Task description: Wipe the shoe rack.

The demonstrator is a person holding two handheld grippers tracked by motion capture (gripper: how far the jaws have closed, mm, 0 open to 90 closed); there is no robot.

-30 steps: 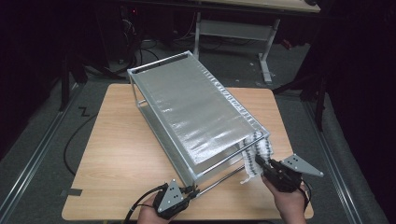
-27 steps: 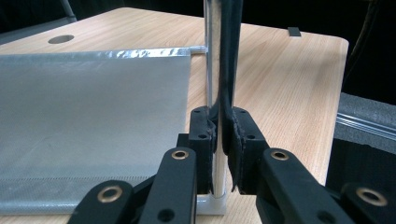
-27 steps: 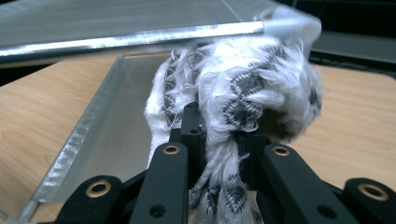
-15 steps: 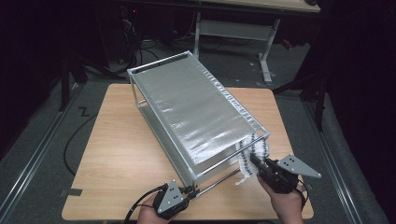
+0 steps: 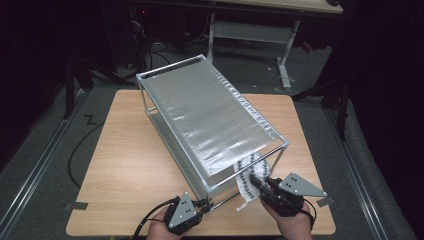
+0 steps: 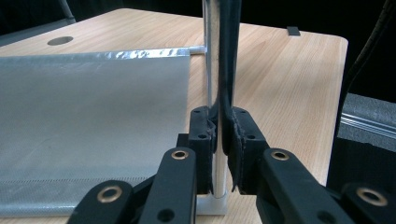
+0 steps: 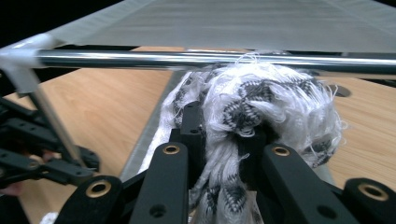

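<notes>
A chrome rack with silver mesh shelves stands slantwise on the wooden table. My left gripper is shut on the rack's near corner post, low down by its foot; in the left gripper view the gripper clamps the post beside the lower shelf. My right gripper is shut on a white cloth with a black pattern that hangs out from under the top shelf at the near end. Seen from the right gripper, the bunched cloth sits just below the top rail.
Bare tabletop lies left of the rack and along the near edge. A second table frame stands behind on the dark floor. A black cable trails off the table's left side. Tape marks sit at the near corners.
My right gripper has moved left along the near end of the rack, taking the cloth with it. The left gripper and the rack have stayed put.
</notes>
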